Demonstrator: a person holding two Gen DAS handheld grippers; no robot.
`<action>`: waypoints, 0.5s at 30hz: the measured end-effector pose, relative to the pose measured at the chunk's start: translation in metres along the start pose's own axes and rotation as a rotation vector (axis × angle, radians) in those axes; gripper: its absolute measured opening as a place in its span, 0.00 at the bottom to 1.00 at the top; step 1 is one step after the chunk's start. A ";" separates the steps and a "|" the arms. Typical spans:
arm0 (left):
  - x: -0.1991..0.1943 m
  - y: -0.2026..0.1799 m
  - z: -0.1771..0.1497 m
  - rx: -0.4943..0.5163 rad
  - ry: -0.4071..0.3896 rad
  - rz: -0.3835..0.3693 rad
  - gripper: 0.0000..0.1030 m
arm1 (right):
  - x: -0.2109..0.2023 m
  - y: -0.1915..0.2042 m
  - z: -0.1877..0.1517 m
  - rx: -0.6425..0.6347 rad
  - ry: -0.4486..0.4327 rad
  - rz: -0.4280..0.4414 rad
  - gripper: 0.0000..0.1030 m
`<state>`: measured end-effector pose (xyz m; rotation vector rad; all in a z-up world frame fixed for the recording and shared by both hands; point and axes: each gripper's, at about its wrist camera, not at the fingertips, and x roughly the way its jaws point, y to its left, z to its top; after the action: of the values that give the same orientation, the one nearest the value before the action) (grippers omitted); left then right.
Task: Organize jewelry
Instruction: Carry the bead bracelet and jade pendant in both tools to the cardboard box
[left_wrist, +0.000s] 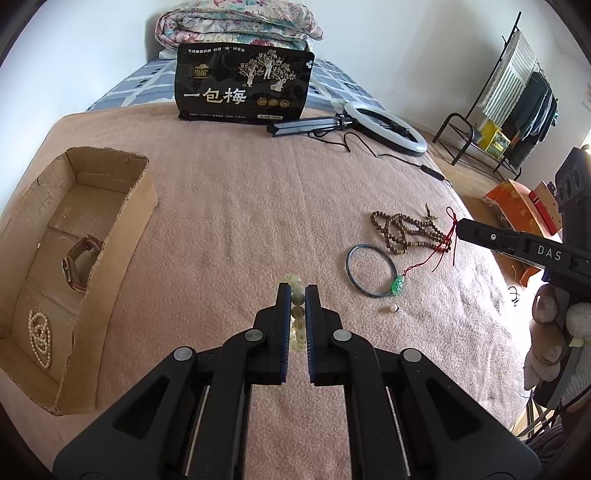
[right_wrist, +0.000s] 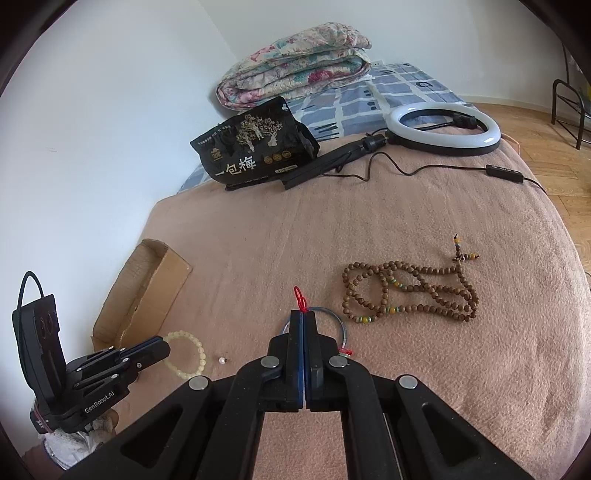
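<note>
My left gripper (left_wrist: 297, 291) is shut on a pale yellow bead bracelet (left_wrist: 298, 314), held just above the pink blanket; the right wrist view shows that bracelet (right_wrist: 186, 356) hanging from the left gripper (right_wrist: 164, 349). My right gripper (right_wrist: 303, 314) is shut on the red cord (right_wrist: 300, 300) of a green jade pendant (left_wrist: 398, 284). The pendant rests against a blue bangle (left_wrist: 369, 269). From the left wrist view the right gripper (left_wrist: 458, 225) pinches the cord beside brown prayer beads (left_wrist: 406, 230). A cardboard box (left_wrist: 122, 236) at left holds a watch (left_wrist: 79, 264) and a pearl necklace (left_wrist: 38, 338).
A small loose pearl bead (left_wrist: 393, 308) lies near the bangle. At the back of the bed are a black snack bag (left_wrist: 243, 85), a ring light (left_wrist: 384, 125) with its cable, and a folded quilt (left_wrist: 236, 26). A clothes rack (left_wrist: 517, 103) stands on the floor at right.
</note>
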<state>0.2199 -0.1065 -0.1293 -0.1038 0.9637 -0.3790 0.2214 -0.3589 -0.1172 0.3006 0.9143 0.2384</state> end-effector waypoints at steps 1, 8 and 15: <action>-0.003 0.000 0.001 -0.001 -0.006 -0.003 0.05 | -0.002 0.002 0.000 -0.003 -0.005 0.001 0.00; -0.021 0.001 0.007 -0.007 -0.049 -0.018 0.05 | -0.019 0.013 0.006 -0.011 -0.055 0.020 0.00; -0.025 0.001 0.006 -0.002 -0.051 -0.020 0.05 | -0.003 0.012 0.002 -0.048 -0.003 -0.007 0.00</action>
<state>0.2123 -0.0967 -0.1061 -0.1248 0.9135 -0.3922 0.2202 -0.3488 -0.1099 0.2538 0.9051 0.2532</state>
